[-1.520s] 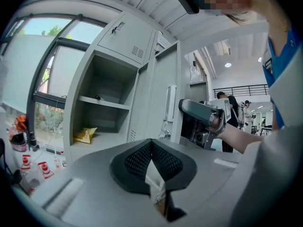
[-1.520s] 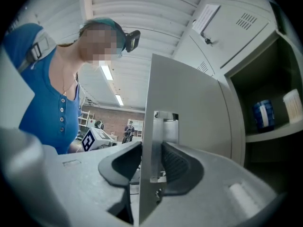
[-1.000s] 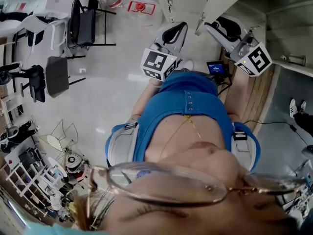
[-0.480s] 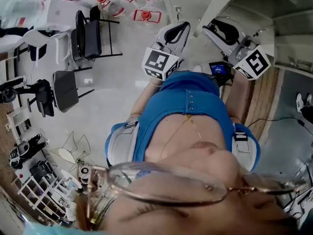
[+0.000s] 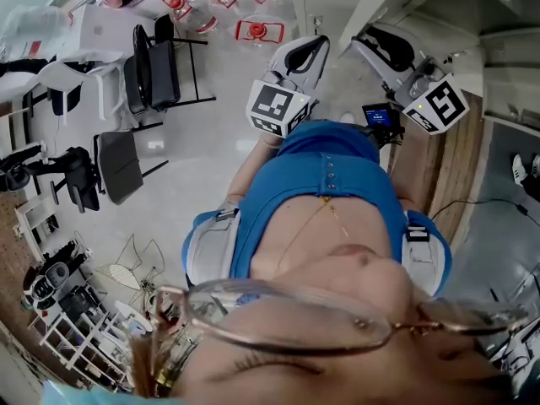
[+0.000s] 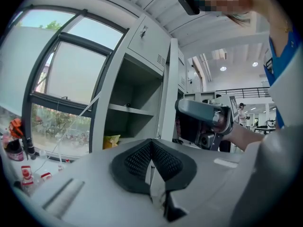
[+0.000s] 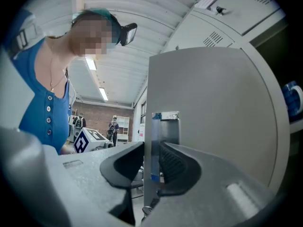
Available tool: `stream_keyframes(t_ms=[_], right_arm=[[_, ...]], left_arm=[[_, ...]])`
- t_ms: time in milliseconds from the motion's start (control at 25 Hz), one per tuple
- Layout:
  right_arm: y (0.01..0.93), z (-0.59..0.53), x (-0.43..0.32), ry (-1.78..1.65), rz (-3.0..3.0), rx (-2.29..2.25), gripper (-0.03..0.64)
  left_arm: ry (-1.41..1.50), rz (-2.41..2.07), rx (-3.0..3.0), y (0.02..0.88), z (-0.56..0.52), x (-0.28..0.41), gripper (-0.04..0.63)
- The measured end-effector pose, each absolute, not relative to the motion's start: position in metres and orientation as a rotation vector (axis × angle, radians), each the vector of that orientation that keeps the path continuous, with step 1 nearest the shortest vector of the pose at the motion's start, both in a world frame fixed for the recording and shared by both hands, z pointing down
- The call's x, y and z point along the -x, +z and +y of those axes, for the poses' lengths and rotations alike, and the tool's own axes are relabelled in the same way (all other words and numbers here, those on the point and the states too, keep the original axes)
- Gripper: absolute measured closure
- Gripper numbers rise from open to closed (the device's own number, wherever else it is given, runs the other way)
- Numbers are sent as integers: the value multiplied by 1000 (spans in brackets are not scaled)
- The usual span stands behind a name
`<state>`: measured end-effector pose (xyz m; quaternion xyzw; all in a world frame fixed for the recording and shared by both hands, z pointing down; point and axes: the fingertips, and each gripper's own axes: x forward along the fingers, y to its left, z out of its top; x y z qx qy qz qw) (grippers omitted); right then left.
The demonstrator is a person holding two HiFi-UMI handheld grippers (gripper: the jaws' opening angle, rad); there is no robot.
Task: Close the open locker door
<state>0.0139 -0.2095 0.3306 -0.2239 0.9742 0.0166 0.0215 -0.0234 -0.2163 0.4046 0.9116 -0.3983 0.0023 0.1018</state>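
Note:
The grey locker door (image 7: 213,117) stands open, and I see it edge-on in the left gripper view (image 6: 169,93) beside the open compartment (image 6: 132,93) with its shelf. My right gripper (image 7: 152,160) has the door's free edge, marked by a blue strip, between its jaws. The jaws have just been closing, and both pads lie against the edge. From the head view the right gripper (image 5: 380,45) reaches up to the white door panel (image 5: 375,2). My left gripper (image 6: 152,148) is shut on nothing. It hovers just left of the door (image 5: 305,47).
Two black chairs (image 5: 156,53) (image 5: 118,163) and red-lidded containers (image 5: 257,28) sit on the floor to the left. A cluttered wire rack (image 5: 76,327) is at lower left. A yellow bag (image 6: 111,141) lies inside the locker. A big window (image 6: 71,79) is left of the locker.
The head view has swung: chairs and floor clutter slid right and down in the picture. Both grippers kept their places by the door, the right one still at its edge.

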Motion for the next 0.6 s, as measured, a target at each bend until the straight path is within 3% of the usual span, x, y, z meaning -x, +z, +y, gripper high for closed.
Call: stream_keyframes(t_ms=[600], right_arm=[[331, -248, 18, 59, 3009, 777, 528]], left_arm=[[-9, -1212, -2680, 406, -239, 62, 595]])
